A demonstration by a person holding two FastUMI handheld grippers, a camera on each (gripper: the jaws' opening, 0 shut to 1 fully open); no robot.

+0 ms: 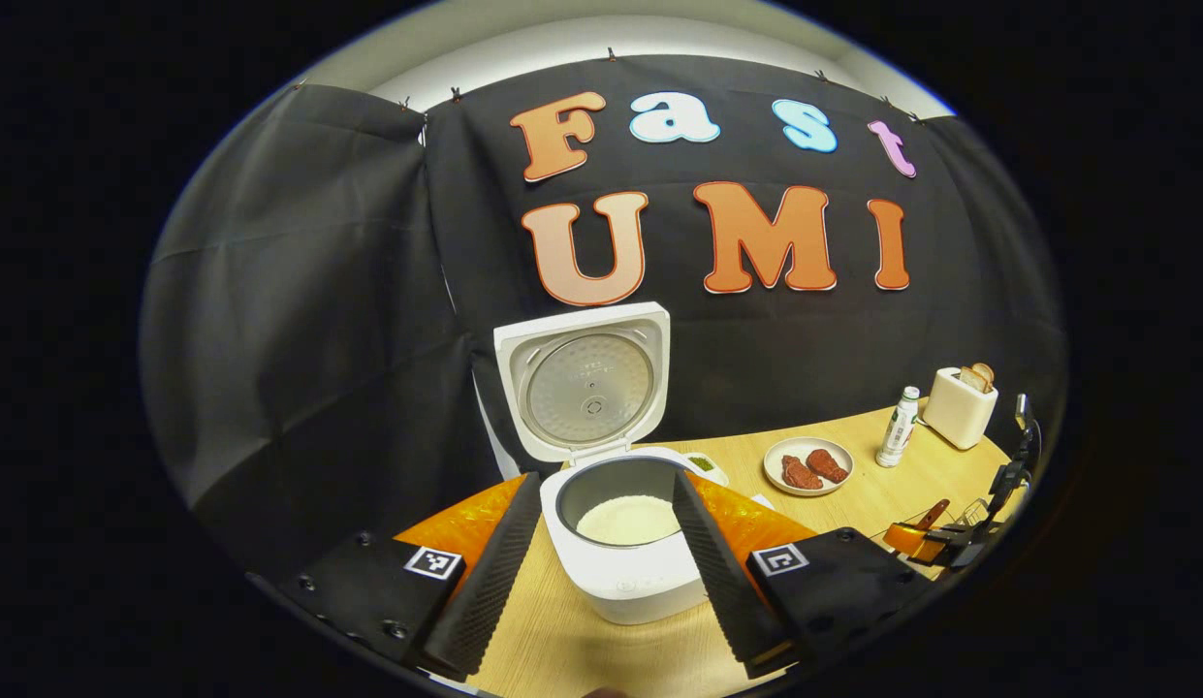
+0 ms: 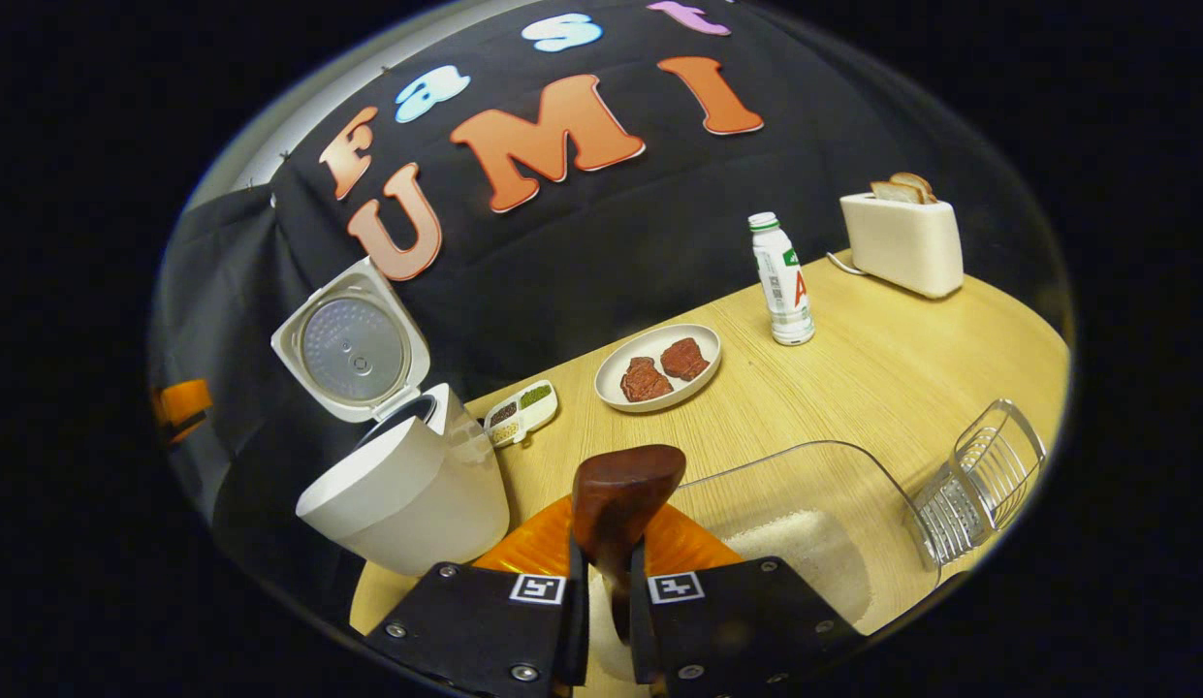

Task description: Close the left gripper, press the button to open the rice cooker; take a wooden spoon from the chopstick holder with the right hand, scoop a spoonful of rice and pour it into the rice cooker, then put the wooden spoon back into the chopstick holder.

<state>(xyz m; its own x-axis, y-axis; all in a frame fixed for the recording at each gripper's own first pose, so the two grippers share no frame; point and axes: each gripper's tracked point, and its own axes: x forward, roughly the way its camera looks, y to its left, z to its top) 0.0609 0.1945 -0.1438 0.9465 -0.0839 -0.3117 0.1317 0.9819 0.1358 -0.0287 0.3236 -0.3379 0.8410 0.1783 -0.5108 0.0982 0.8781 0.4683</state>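
Staged kitchen scene inside a recording booth. Black cloth backdrop (image 1: 300, 320) behind a wooden tabletop (image 2: 882, 378) set with rice cooker (image 1: 620, 543), toaster (image 2: 902, 242), bottle (image 2: 783, 281) and plate of meat (image 2: 659, 368).

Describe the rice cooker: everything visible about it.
The rice cooker is a white, rounded, plastic-looking pot standing upright on the wooden table. Its hinged lid is swung fully open and stands up at the back, showing a round metallic inner plate. The dark inner pot holds a layer of white rice. Neither claw touches it.
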